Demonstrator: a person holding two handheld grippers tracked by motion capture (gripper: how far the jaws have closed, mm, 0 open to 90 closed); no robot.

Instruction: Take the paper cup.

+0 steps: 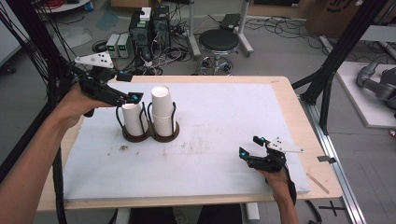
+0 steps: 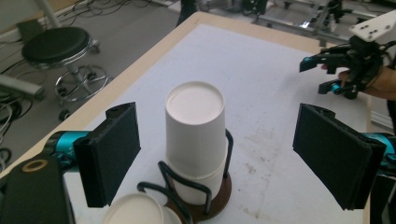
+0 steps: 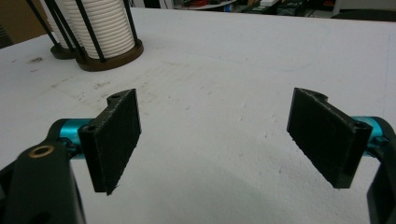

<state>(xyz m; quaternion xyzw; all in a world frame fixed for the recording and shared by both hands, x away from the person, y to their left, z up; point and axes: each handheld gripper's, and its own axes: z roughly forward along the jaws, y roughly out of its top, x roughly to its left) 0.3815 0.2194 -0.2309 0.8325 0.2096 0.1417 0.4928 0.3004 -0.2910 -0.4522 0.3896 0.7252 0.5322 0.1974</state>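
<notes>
Across the whole bench (image 1: 289,140) lies a white foam mat (image 1: 219,126), scuffed with a few brown marks near its middle. Toward its far left corner stands a dark double holder (image 1: 150,134) with wire uprights, and each of its two round bases carries a stack of white paper cups set upside down. In the high view the right-hand stack (image 1: 162,111) rises taller than the left-hand stack (image 1: 132,118).

Over the left-hand stack hangs the left gripper (image 1: 123,95), held up off the mat in the person's left hand (image 1: 74,105). Its jaws stand apart with nothing between them; the left gripper view looks down past them at the flat bottom of the taller stack (image 2: 195,135) and, at the lower edge, at the top of the shorter one (image 2: 133,210). No pad touches a cup.

Near the front right corner of the mat rests the right gripper (image 1: 256,147), low over the foam and well apart from the holder. Its jaws are also spread wide and empty, with bare mat between them in the right gripper view, where the holder (image 3: 109,56) shows far off at upper left.
</notes>
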